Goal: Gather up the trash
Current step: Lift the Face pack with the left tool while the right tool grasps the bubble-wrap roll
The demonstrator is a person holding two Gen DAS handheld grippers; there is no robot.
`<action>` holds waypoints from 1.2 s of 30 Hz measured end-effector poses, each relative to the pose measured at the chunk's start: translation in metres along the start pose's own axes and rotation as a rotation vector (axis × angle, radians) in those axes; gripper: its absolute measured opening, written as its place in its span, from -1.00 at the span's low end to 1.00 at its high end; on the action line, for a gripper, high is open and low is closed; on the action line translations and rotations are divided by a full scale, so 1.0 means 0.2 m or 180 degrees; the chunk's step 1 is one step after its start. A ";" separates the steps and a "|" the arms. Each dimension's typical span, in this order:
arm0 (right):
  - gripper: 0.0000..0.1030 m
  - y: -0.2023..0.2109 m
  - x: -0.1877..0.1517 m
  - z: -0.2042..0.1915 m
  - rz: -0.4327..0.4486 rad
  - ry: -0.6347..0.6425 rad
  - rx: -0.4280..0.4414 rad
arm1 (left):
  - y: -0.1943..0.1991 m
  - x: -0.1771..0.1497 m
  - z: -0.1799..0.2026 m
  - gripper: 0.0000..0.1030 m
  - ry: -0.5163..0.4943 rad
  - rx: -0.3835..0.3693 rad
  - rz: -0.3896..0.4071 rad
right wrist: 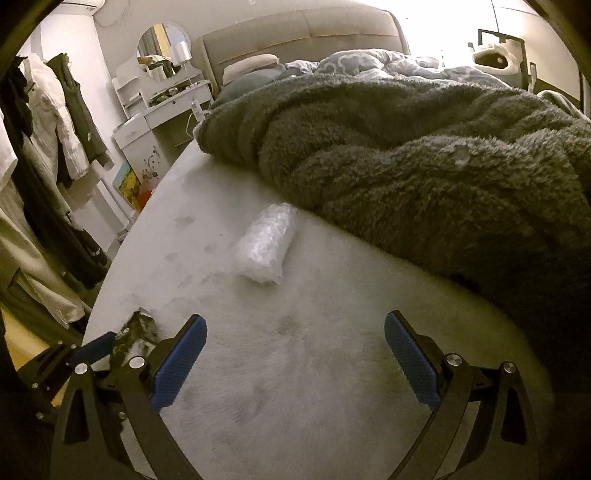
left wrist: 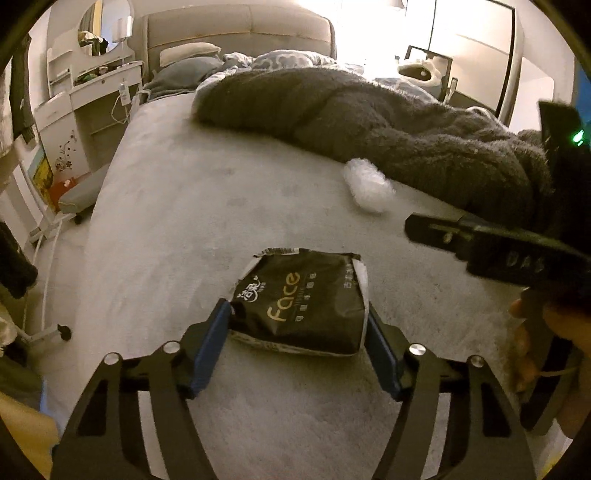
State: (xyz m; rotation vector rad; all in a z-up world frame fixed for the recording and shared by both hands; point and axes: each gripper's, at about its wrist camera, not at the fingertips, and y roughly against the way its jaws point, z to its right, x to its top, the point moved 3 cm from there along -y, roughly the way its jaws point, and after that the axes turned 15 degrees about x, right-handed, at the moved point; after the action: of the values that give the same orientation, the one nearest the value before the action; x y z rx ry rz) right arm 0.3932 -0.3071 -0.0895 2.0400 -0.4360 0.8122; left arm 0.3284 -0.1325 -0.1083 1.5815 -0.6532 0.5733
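Observation:
A black tissue pack (left wrist: 301, 299) printed "Face" lies on the pale bed sheet (left wrist: 177, 221). My left gripper (left wrist: 295, 310) has a blue pad against each side of it and grips it. A crumpled clear plastic bundle (left wrist: 367, 188) lies further out by the blanket's edge. In the right wrist view that plastic bundle (right wrist: 266, 247) is ahead of my right gripper (right wrist: 295, 319), which hovers open over bare sheet with nothing between its pads. The pack (right wrist: 136, 332) shows at the lower left. One right-gripper finger (left wrist: 436, 232) reaches in from the right, held by a hand (left wrist: 561, 332).
A thick grey fleece blanket (right wrist: 424, 166) covers the bed's right half. Pillows and a padded headboard (left wrist: 240, 29) are at the far end. A white dressing table with a mirror (left wrist: 92, 55) and hanging clothes (right wrist: 48, 147) stand along the bed's left side.

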 end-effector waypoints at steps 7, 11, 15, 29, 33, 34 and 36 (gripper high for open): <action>0.90 -0.01 0.03 0.02 0.0044 -0.0040 -0.0001 | 0.03 0.02 -0.04 0.36 0.0135 -0.0177 0.0041; 0.90 -0.01 0.05 0.03 0.0071 -0.0018 -0.0026 | 0.06 0.03 -0.07 0.36 0.0200 -0.0269 0.0091; 0.90 -0.03 0.09 0.02 0.0088 0.0021 -0.0058 | 0.09 0.04 -0.10 0.36 0.0197 -0.0278 0.0152; 0.40 -0.21 0.16 -0.08 -0.0049 0.0249 -0.0156 | 0.12 0.03 -0.29 0.36 0.0291 -0.0299 0.0202; 0.15 -0.26 0.16 -0.08 -0.0104 0.0225 -0.0183 | 0.12 0.01 -0.33 0.36 0.0308 -0.0300 0.0193; 0.10 -0.27 0.17 -0.08 -0.0119 0.0225 -0.0187 | 0.12 0.01 -0.35 0.36 0.0318 -0.0300 0.0188; -0.09 -0.29 0.17 -0.08 -0.0127 0.0223 -0.0225 | 0.12 0.00 -0.38 0.36 0.0331 -0.0291 0.0183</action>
State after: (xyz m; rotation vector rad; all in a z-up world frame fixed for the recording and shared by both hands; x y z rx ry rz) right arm 0.4450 -0.2623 -0.0941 1.9429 -0.3784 0.8300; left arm 0.3135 -0.0584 -0.0831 1.4417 -0.6393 0.6552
